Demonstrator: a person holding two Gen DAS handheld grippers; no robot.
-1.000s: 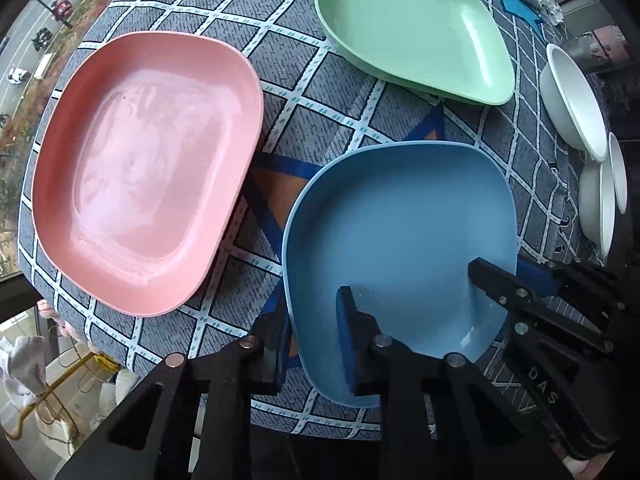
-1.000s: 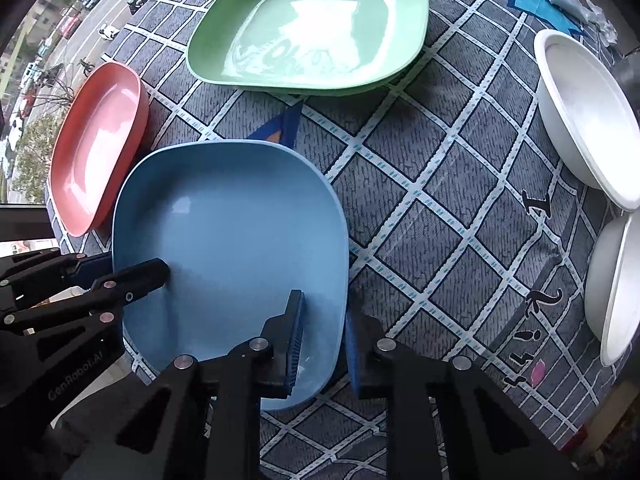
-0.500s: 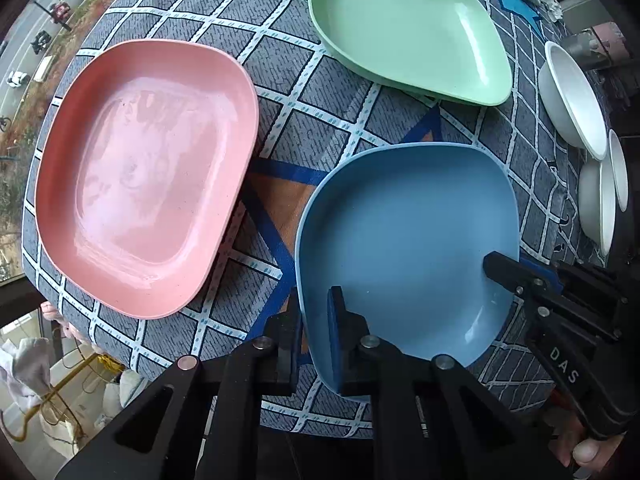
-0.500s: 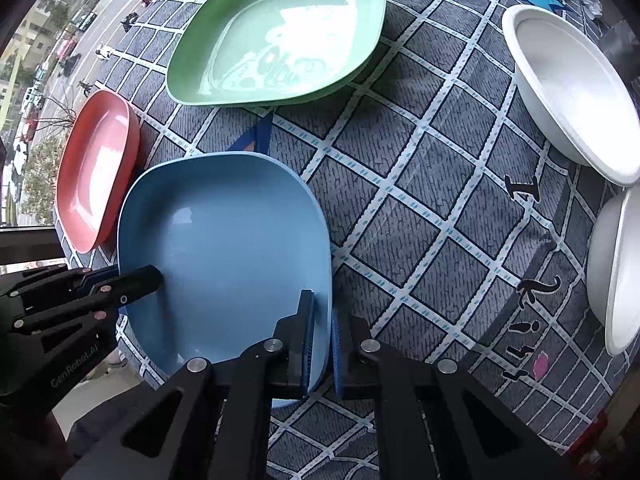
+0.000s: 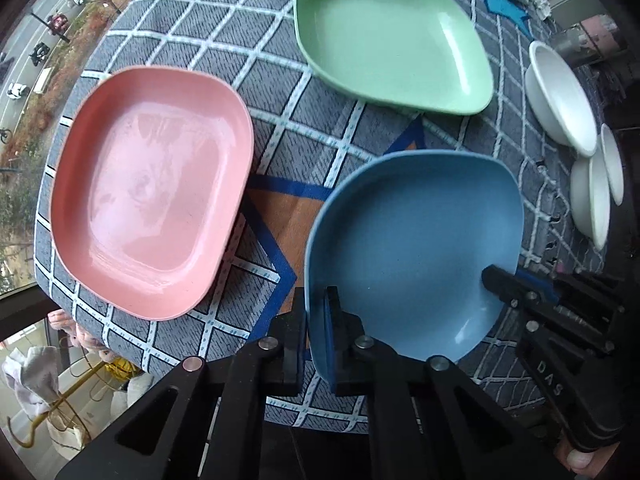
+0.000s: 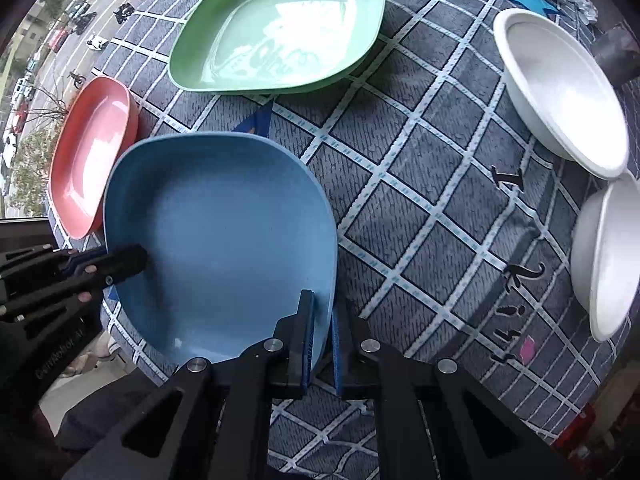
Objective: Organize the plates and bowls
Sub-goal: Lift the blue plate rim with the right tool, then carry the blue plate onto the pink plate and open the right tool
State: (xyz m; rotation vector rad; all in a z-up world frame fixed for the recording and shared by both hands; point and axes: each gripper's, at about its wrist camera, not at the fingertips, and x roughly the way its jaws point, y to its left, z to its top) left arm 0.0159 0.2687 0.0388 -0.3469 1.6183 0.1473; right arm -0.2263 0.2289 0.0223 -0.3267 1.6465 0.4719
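A blue plate (image 5: 416, 248) (image 6: 224, 236) hangs a little above the checked tablecloth, gripped at two places on its rim. My left gripper (image 5: 316, 312) is shut on its near left rim, one pad inside and one outside. My right gripper (image 6: 322, 320) is shut on the near right rim in the same way. Each gripper shows in the other's view, the right gripper (image 5: 516, 284) and the left gripper (image 6: 124, 260). A pink plate (image 5: 152, 208) (image 6: 92, 152) lies to the left. A green plate (image 5: 392, 36) (image 6: 280, 28) lies at the far side.
Two white bowls (image 6: 560, 92) (image 6: 604, 256) sit at the right of the table, also the same white bowls (image 5: 560, 96) (image 5: 592, 196). The tablecloth (image 6: 420, 200) drops off at the near edge. A window with a street lies beyond the table's left side.
Both grippers closed onto the blue plate's rim. The plate has risen off the cloth and shifted slightly right in the left wrist view.
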